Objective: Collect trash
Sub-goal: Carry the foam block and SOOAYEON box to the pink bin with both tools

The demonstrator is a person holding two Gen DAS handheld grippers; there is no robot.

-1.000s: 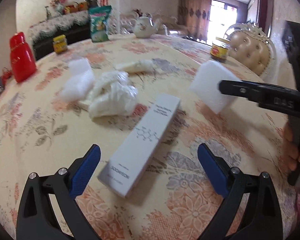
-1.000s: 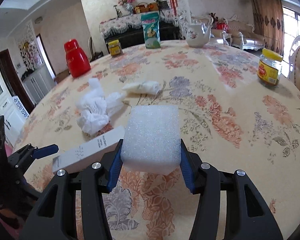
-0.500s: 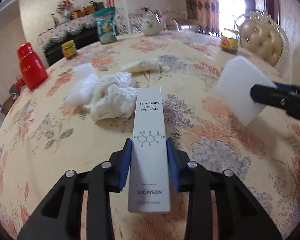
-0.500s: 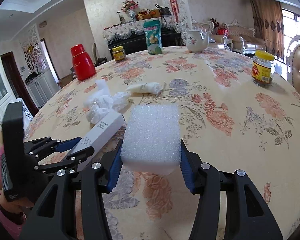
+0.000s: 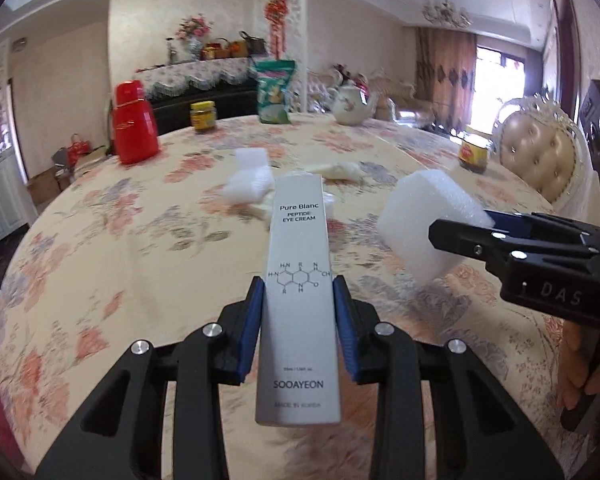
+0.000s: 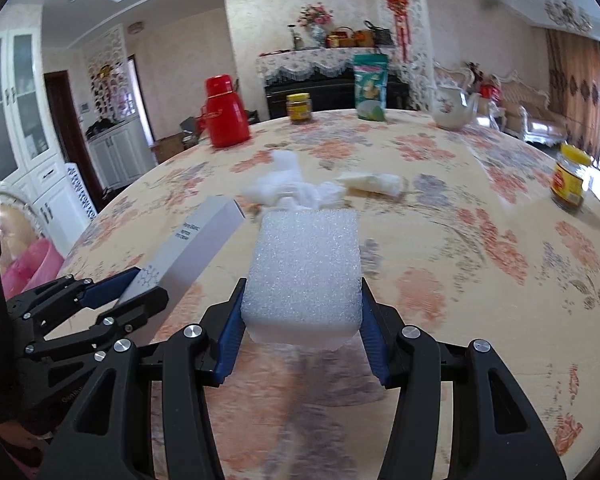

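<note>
Left gripper (image 5: 298, 320): blue pads clamped on both sides of a grey eye-cream carton (image 5: 299, 280), held lifted above the floral table (image 5: 112, 248) and pointing toward 12 o'clock. Right gripper (image 6: 302, 320): pads pressed against a white foam block (image 6: 303, 268), likewise lifted, seen at 3 o'clock in the left view. Remaining on the table: crumpled white wrappings (image 6: 292, 188) at 12 o'clock, with a red flask (image 6: 224, 112) at 11 o'clock, two yellow-lidded jars (image 6: 569, 182) holding dark contents, a green pouch (image 6: 371, 86), and a teapot (image 6: 454, 110).
</note>
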